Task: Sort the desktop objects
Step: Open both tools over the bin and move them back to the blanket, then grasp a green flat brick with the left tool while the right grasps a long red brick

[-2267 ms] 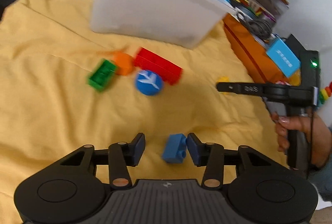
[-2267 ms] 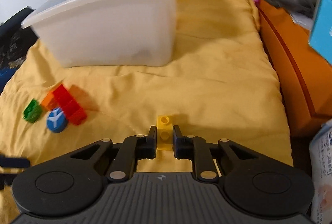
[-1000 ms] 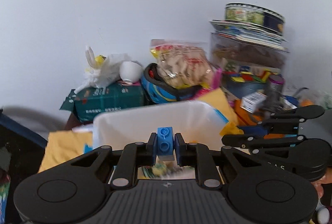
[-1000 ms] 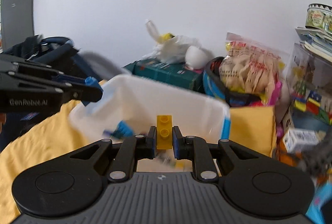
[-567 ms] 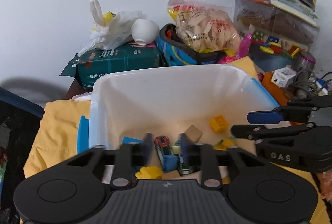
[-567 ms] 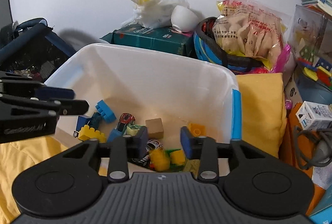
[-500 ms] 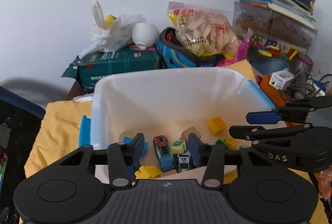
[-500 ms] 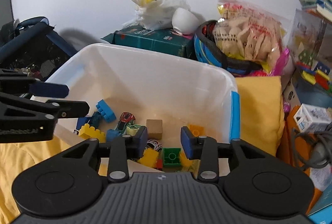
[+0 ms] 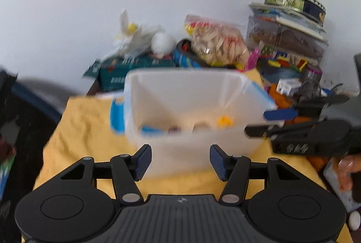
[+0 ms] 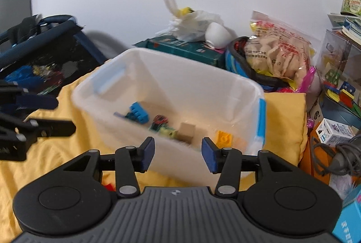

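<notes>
Your left tongs [image 9: 180, 160] sit at the bottom centre of the left wrist view, spread wide with nothing between the blue pads [image 9: 142, 161]. Just beyond them stands the white plastic bin [image 9: 194, 150], its near wall filling the middle of the frame; the view is blurred, but a yellow brick [image 9: 224, 120] and a few other small toys show on the bin floor. The bin rests on a yellow cloth [image 9: 85, 130]. At the right edge of that frame your other gripper reaches in from the side at the bin's right rim, and your hand [image 9: 347, 172] shows below it at the lower right.

Your right tongs [image 10: 178, 157] are also spread apart and empty, at the bottom centre of the right wrist view, close to the bin's near wall. Inside the bin from this side lie a blue brick [image 10: 138, 112], a small toy car [image 10: 159, 122], a tan wooden cube [image 10: 186, 133] and the yellow brick, all on the floor of the bin towards its near side. A snack bag [image 10: 277, 56] and a dark green box [image 10: 185, 48] sit behind the bin in the upper middle and upper right of the frame.
</notes>
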Demonstrator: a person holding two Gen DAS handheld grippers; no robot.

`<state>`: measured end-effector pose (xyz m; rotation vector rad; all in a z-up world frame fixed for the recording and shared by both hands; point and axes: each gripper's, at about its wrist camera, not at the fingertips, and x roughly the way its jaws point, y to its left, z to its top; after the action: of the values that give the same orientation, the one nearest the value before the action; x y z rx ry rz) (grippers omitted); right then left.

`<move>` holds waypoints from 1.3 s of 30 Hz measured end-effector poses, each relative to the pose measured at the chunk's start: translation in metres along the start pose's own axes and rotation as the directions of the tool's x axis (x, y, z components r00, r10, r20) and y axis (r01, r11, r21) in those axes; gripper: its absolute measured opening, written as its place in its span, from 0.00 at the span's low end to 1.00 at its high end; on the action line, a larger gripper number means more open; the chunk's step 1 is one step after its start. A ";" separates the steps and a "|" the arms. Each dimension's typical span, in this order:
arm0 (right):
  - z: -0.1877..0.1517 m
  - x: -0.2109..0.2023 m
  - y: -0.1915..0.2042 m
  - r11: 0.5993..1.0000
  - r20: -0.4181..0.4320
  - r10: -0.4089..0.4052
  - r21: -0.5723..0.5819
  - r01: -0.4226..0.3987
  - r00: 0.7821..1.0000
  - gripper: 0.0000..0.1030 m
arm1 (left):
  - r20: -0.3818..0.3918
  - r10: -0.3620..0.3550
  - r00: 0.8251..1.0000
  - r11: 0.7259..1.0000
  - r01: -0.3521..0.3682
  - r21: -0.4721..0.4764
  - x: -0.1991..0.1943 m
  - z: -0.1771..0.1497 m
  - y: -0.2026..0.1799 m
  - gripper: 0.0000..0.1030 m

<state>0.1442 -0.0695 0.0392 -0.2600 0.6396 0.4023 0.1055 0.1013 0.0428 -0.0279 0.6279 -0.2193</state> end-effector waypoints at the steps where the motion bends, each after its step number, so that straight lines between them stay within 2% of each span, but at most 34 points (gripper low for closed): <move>1: -0.004 -0.002 0.004 1.000 -0.003 0.006 -0.012 -0.006 1.000 0.49 | -0.018 0.000 1.000 1.000 0.000 -0.008 -0.001 -0.010 0.002 0.59; 5: -0.035 -0.006 0.019 0.997 -0.044 0.067 -0.023 -0.068 0.997 0.49 | -0.088 -0.007 0.996 1.000 0.006 -0.015 0.000 -0.051 0.004 0.59; 9: -0.078 0.006 0.040 0.990 -0.156 0.119 -0.061 -0.130 0.981 0.45 | -0.143 -0.015 0.990 0.999 0.019 0.025 0.005 -0.082 -0.002 0.59; 11: -0.097 0.009 0.047 0.988 -0.192 0.127 -0.063 -0.142 0.973 0.44 | -0.167 -0.017 0.986 0.997 0.029 0.070 0.009 -0.091 -0.007 0.54; 14: -0.113 0.008 0.054 0.988 -0.216 0.125 -0.062 -0.142 0.968 0.44 | -0.168 0.015 0.986 0.988 0.012 0.157 0.015 -0.097 -0.015 0.54; 16: -0.119 0.009 0.056 0.990 -0.230 0.123 -0.045 -0.137 0.965 0.44 | -0.159 0.056 0.986 0.974 -0.019 0.224 0.022 -0.098 -0.019 0.52; 18: -0.123 0.008 0.059 0.990 -0.230 0.120 -0.038 -0.132 0.966 0.44 | -0.152 0.064 0.986 0.960 -0.019 0.281 0.030 -0.098 -0.022 0.50; 21: -0.122 0.005 0.064 0.990 -0.203 0.106 -0.069 -0.122 0.973 0.44 | -0.173 0.070 0.982 0.945 -0.010 0.328 0.048 -0.100 -0.021 0.39; 22: -0.120 0.003 0.066 0.990 -0.182 0.098 -0.086 -0.116 0.978 0.44 | -0.196 0.073 0.978 0.945 -0.005 0.327 0.054 -0.101 -0.018 0.27; 23: -0.118 0.001 0.067 0.989 -0.158 0.089 -0.107 -0.107 0.983 0.45 | -0.235 0.060 0.970 0.955 0.013 0.296 0.061 -0.102 -0.013 0.23; 25: -0.114 -0.002 0.070 0.984 -0.102 0.062 -0.163 -0.078 0.993 0.45 | -0.255 -0.018 0.967 0.984 0.062 0.165 0.057 -0.098 0.000 0.23; 28: -0.108 0.006 0.077 0.957 -0.057 0.021 -0.287 -0.036 0.998 0.44 | -0.269 -0.116 0.956 0.991 0.129 0.031 0.037 -0.100 0.003 0.23; 31: -0.106 0.022 0.084 0.921 -0.063 0.013 -0.389 -0.036 0.998 0.42 | -0.303 -0.207 0.930 0.978 0.188 -0.092 0.014 -0.114 -0.001 0.23; 34: -0.109 0.038 0.092 0.879 -0.069 0.000 -0.475 -0.033 0.998 0.41 | -0.330 -0.270 0.904 0.961 0.232 -0.152 -0.004 -0.131 -0.012 0.23; 36: -0.112 0.046 0.098 0.850 -0.076 -0.008 -0.526 -0.033 0.997 0.33 | -0.334 -0.311 0.890 0.946 0.258 -0.195 -0.009 -0.141 -0.019 0.23; 39: -0.112 0.048 0.097 0.851 -0.079 -0.007 -0.524 -0.036 0.997 0.31 | -0.345 -0.336 0.876 0.937 0.277 -0.211 -0.009 -0.153 -0.032 0.23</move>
<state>0.0774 -0.0090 -0.0883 -0.8009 0.5983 0.5825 0.0028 0.0786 -0.0724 -0.2441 1.0259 -0.4923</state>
